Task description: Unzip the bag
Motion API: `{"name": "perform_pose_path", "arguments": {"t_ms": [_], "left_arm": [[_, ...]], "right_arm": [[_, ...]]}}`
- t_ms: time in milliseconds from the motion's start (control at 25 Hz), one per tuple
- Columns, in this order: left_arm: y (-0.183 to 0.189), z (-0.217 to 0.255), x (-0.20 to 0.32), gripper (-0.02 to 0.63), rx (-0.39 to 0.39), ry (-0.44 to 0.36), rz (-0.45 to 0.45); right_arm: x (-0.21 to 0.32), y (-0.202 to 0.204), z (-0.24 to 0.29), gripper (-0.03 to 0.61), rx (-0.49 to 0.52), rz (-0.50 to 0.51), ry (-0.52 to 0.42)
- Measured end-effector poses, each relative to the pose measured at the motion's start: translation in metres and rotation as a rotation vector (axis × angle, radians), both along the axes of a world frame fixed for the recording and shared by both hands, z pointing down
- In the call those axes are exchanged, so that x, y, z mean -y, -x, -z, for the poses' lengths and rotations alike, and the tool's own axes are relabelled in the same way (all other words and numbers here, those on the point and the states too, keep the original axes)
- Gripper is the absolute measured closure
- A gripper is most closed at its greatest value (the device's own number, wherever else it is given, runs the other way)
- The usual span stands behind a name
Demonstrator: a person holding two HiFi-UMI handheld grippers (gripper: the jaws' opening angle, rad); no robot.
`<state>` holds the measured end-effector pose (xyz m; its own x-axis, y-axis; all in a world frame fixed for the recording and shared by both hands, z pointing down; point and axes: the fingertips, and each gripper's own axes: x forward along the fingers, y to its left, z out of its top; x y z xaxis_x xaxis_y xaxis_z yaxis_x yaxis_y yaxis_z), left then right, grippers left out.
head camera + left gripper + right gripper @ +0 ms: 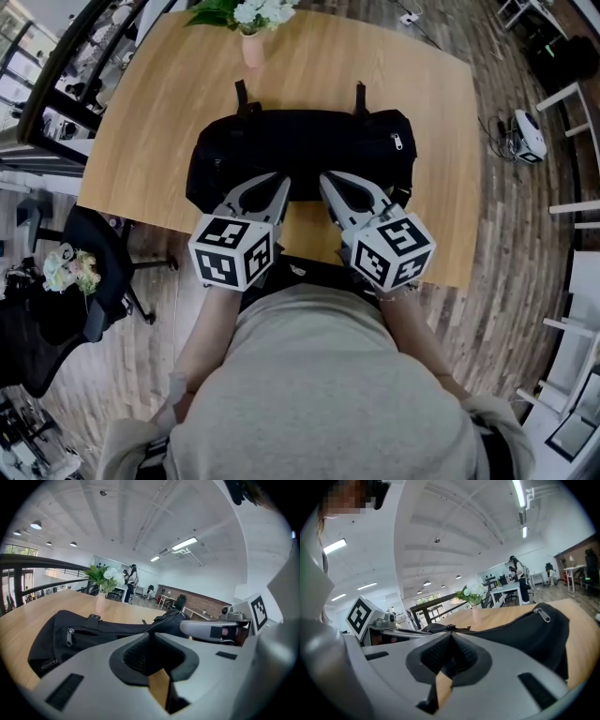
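Black bag [300, 139] is getting pinched at its near edge.
The left gripper [279, 184] is squeezing a small fold of the bag. Just beside it, the right gripper [328, 180] is sitting fully closed, its tips touching the bag. The bag is lying across the wooden table [159, 122], with a flower vase [253, 45] standing behind it.

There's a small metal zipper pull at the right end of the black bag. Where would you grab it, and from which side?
Probably by the flat dangling tab of the zipper pull, not the slider. It lies flat on the right end of the black bag, so the right gripper is the nearer one. It should come down from above on the near side and pinch the tab's two flat faces.
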<state>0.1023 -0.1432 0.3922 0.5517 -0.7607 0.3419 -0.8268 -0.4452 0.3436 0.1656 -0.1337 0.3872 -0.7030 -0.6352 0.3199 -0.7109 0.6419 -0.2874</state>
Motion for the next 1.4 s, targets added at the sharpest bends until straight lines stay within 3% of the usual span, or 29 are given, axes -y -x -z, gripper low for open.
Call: {"name": "perform_pose_path", "arguments": {"t_ms": [1400], "left_arm": [[-0.014, -0.018, -0.003, 0.581, 0.046, 0.067, -0.029]], "right_arm": [[0.000, 0.003, -0.011, 0.574, -0.064, 0.045, 0.015]]}}
